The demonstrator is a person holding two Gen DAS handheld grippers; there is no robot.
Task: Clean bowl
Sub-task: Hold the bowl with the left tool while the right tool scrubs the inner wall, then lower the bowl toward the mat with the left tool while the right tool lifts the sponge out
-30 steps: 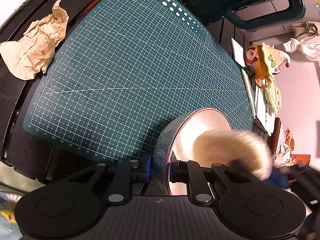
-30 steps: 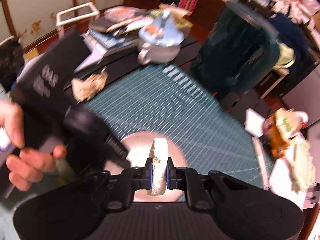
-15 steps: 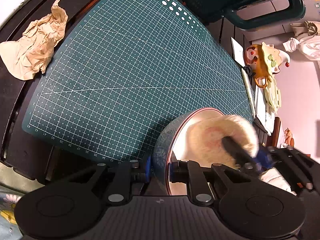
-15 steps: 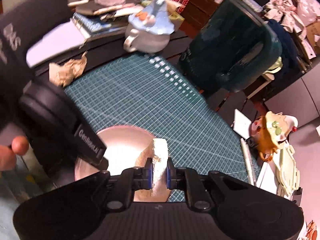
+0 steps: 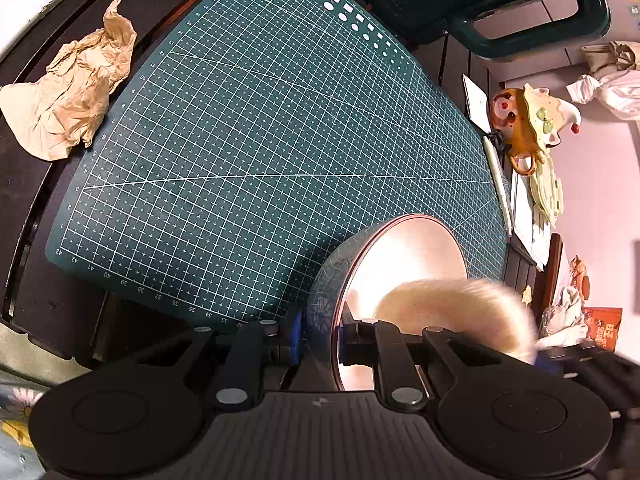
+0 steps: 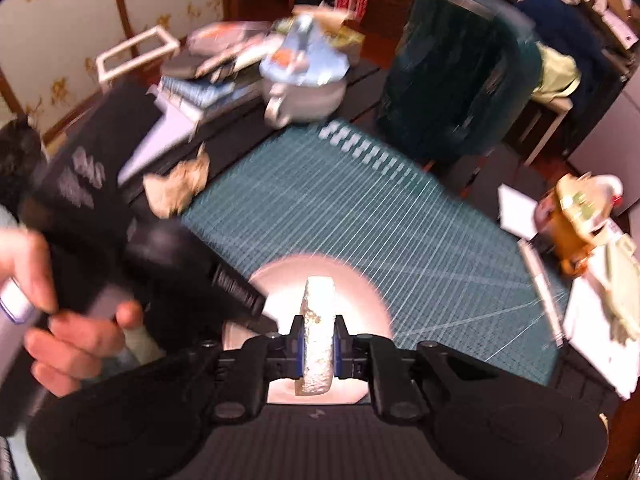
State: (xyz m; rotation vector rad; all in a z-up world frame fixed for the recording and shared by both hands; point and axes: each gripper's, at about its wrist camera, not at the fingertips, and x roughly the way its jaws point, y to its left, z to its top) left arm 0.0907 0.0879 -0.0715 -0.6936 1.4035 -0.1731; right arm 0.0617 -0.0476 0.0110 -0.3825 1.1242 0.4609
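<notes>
The left gripper (image 5: 318, 334) is clenched on the wall of the bowl (image 5: 404, 256), one finger outside on the blue patterned side and one inside, so the bowl stands tilted at the near corner of the green cutting mat (image 5: 248, 140) with its mouth turned to the right. The right gripper (image 6: 319, 344) is clamped on a pale sponge (image 6: 318, 336), standing on its edge, its long axis along the fingers. The sponge is already inside the pink hollow, just right of the left gripper's inner finger. Crumpled brown paper (image 5: 66, 92) lies well apart. I judge the wiping must go sideways into that opening, with the right hand nearer.
</notes>
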